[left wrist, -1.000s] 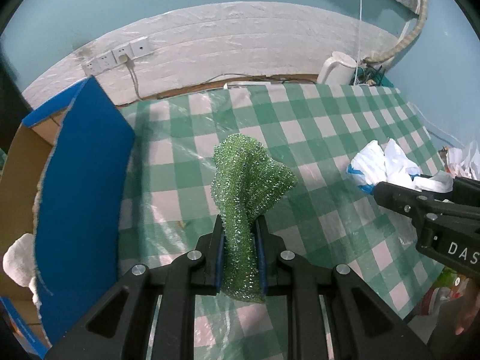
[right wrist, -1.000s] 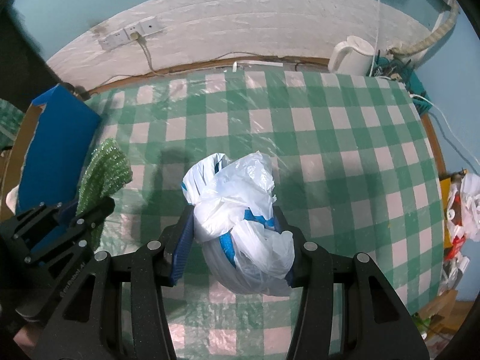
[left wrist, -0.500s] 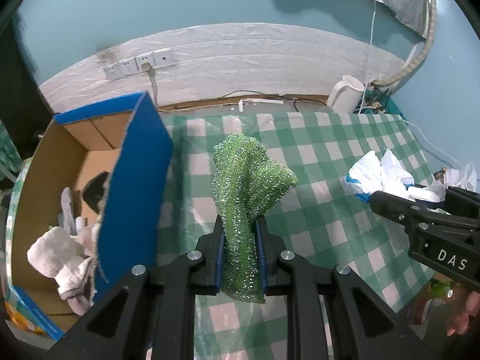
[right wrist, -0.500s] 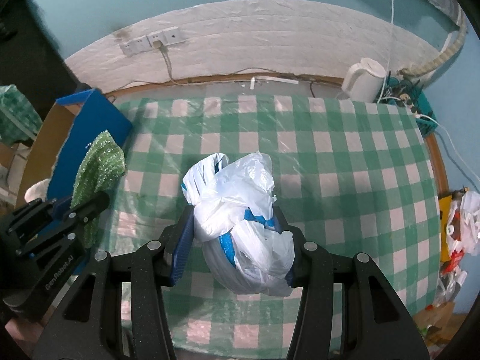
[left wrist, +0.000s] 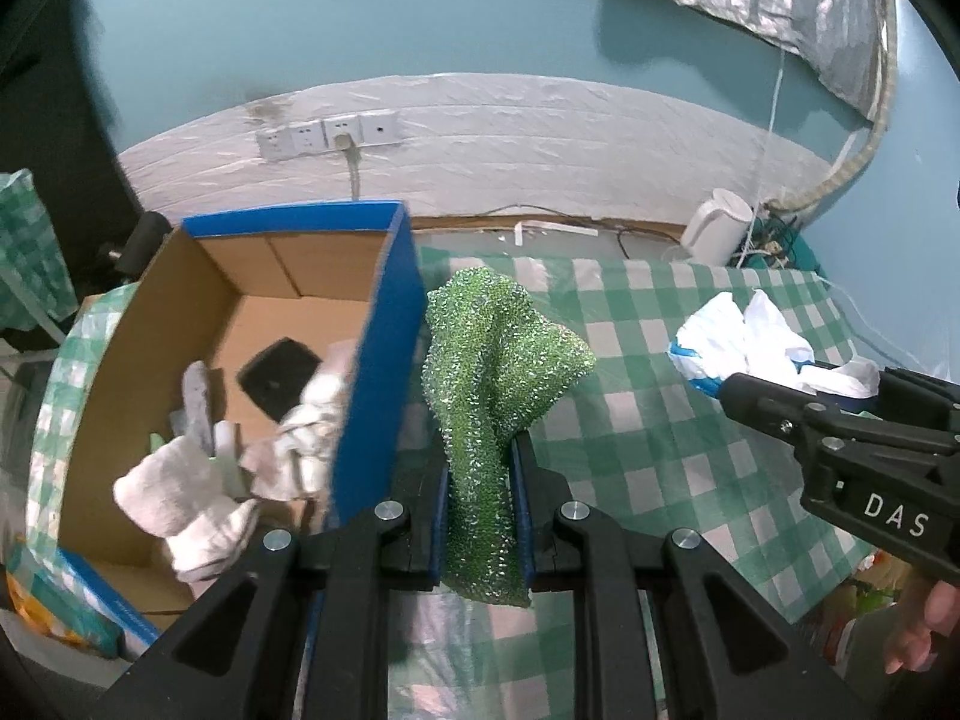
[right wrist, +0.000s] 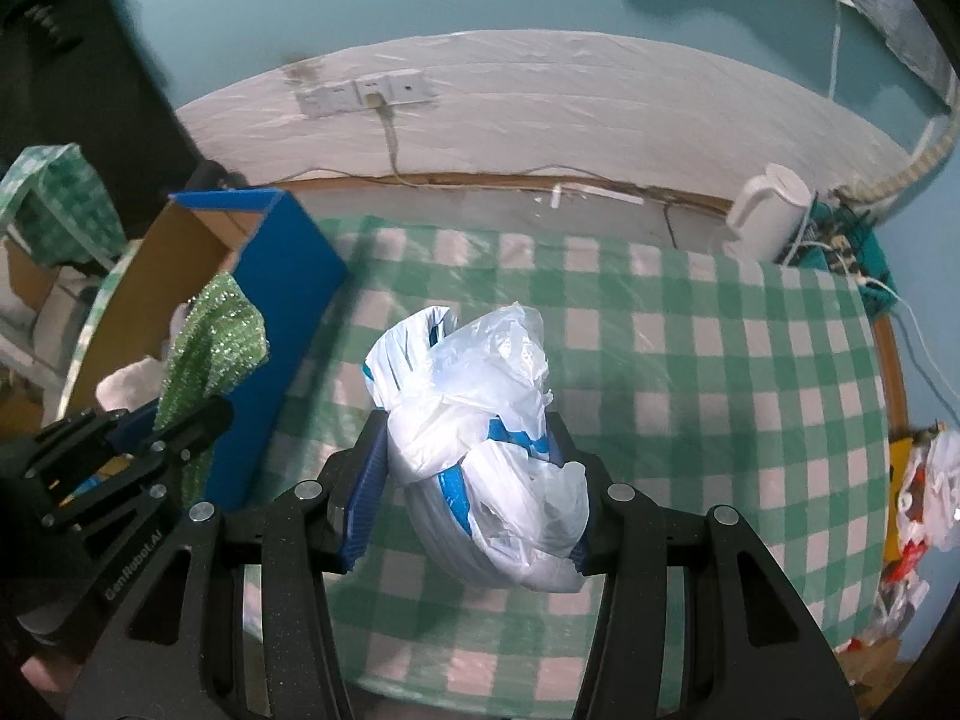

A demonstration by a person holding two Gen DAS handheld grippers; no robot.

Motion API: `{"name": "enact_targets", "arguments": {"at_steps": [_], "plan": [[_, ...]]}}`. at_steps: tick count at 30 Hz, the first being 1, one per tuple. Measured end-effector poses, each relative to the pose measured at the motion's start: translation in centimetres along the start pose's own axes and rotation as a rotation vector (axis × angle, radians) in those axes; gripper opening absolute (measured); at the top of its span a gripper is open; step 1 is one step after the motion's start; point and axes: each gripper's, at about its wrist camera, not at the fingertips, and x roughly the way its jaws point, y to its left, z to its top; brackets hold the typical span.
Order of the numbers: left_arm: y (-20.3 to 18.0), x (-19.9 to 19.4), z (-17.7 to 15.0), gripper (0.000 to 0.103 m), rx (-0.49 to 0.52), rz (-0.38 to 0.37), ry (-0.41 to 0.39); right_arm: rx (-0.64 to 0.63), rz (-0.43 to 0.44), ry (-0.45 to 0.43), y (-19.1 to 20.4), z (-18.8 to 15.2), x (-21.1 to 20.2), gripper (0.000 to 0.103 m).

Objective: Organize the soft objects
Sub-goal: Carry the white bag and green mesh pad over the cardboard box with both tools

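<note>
The right gripper (right wrist: 474, 468), lettered "DAS", clamps a white bag (right wrist: 480, 420); the left gripper (left wrist: 480, 480), marked "GenRobot.AI", pinches a green cloth (left wrist: 492, 372) beside the box (left wrist: 384, 324). Below lies a green-checked table (right wrist: 720, 360); behind, a teal wall (left wrist: 420, 12).

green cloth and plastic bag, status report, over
Left gripper shut on green cloth, beside the box, not over it. Right gripper shut on plastic bag. Box wall between cloth and inside.
</note>
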Motion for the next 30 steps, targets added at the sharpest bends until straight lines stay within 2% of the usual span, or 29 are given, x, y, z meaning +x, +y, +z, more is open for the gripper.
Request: {"name": "enact_targets", "arguments": {"at_steps": [12, 30], "plan": [[6.0, -2.5, -0.5, 0.018, -0.087, 0.044, -0.037, -0.096, 0.066, -0.015, 6.8, 2.1, 0.2, 0.049], [14.6, -2.5, -1.9, 0.018, -0.227, 0.121, -0.021, -0.223, 0.119, 0.02, 15.4, 3.7, 2.8, 0.049]]}}
